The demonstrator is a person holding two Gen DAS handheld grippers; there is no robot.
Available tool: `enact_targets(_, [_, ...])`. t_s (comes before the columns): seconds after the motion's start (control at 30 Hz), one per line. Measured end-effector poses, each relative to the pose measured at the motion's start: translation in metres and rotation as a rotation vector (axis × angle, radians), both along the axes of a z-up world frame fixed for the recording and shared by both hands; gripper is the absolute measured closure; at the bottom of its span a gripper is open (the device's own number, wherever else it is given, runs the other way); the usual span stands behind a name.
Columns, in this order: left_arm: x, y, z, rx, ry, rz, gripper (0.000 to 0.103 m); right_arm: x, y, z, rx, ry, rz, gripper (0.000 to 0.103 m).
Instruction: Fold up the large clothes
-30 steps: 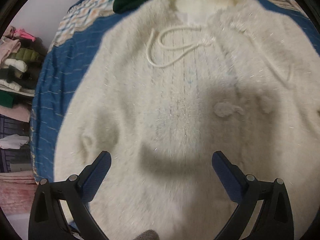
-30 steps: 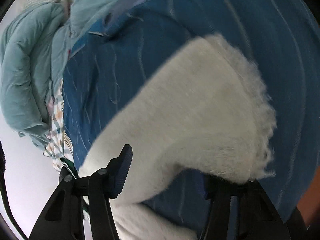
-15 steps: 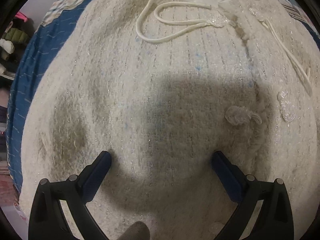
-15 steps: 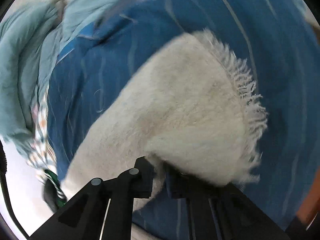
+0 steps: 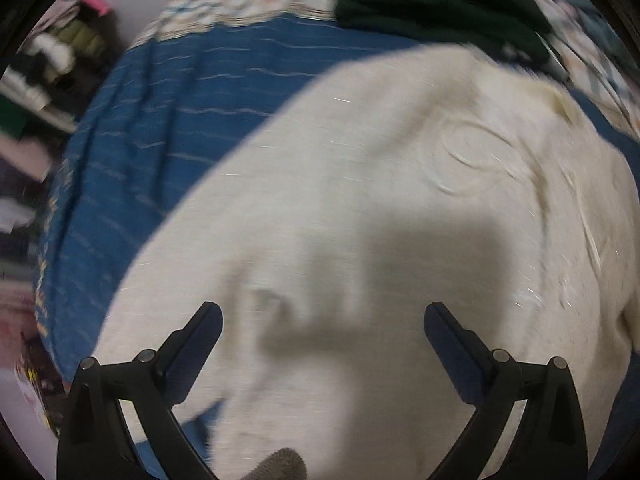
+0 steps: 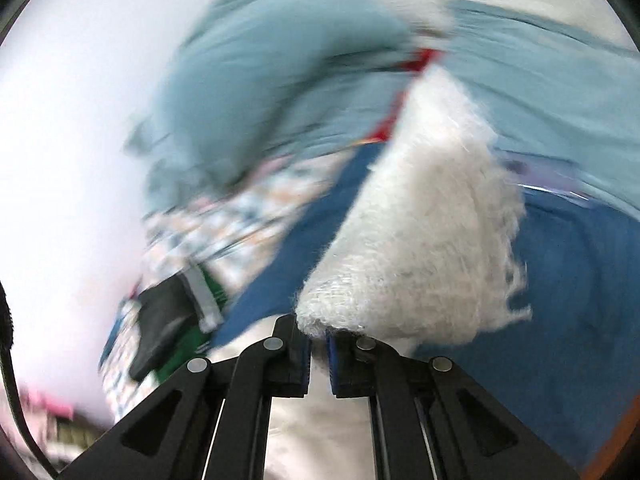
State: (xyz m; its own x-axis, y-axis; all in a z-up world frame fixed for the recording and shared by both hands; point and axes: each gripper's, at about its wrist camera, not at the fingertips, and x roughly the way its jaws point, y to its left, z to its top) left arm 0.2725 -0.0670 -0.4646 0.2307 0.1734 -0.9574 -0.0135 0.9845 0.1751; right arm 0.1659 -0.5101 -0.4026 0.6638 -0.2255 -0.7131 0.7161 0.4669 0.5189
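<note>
A large fuzzy cream sweater [image 5: 360, 208] lies spread on a blue striped bedspread [image 5: 152, 128], its drawstring cord [image 5: 464, 164] looped near the neckline. My left gripper [image 5: 322, 320] hovers above the sweater's body, open, with nothing between its fingers. In the right wrist view my right gripper [image 6: 318, 340] is shut on the fringed end of the sweater's sleeve [image 6: 424, 232], which is lifted off the blue bedspread [image 6: 580, 288]. Both views are motion-blurred.
A dark green garment [image 5: 436, 4] lies beyond the sweater's neckline on a checked sheet [image 5: 240, 12]. Shelves of clothes [image 5: 44, 60] stand at the left. A light teal duvet [image 6: 288, 80] is bunched at the bed's far side, and a green and black garment [image 6: 176, 316] lies nearby.
My right gripper closed on the sleeve end and lifted it while rolling. My left gripper stayed open, dipped close to the sweater, then rose and shifted so more blue bedspread shows at left.
</note>
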Motion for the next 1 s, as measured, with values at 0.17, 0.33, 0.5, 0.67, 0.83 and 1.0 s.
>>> enact_targets(0.17, [-0.003,0.066,0.005,0.024,-0.019,0.150,0.000,0.126,0.103,-0.003,-0.047,-0.001,0.353,0.096])
enact_targets(0.33, [-0.019,0.132,-0.008,0.062,0.001,0.286,0.000,0.214,0.261,-0.067,-0.193,0.127,0.796,0.097])
enact_targets(0.5, [-0.032,0.189,-0.020,0.072,0.039,0.366,0.000,0.233,0.395,-0.186,-0.329,0.466,1.190,0.095])
enact_targets(0.67, [-0.057,0.223,-0.018,0.030,0.065,0.436,0.000,0.221,0.402,-0.204,-0.258,0.552,1.281,0.081])
enact_targets(0.83, [-0.090,0.241,-0.017,0.006,0.104,0.507,0.000,0.200,0.330,-0.138,-0.056,0.451,1.215,0.045])
enact_targets(1.0, [-0.121,0.246,-0.018,-0.006,0.128,0.599,0.000,0.184,0.204,-0.126,0.100,0.501,0.901,0.045])
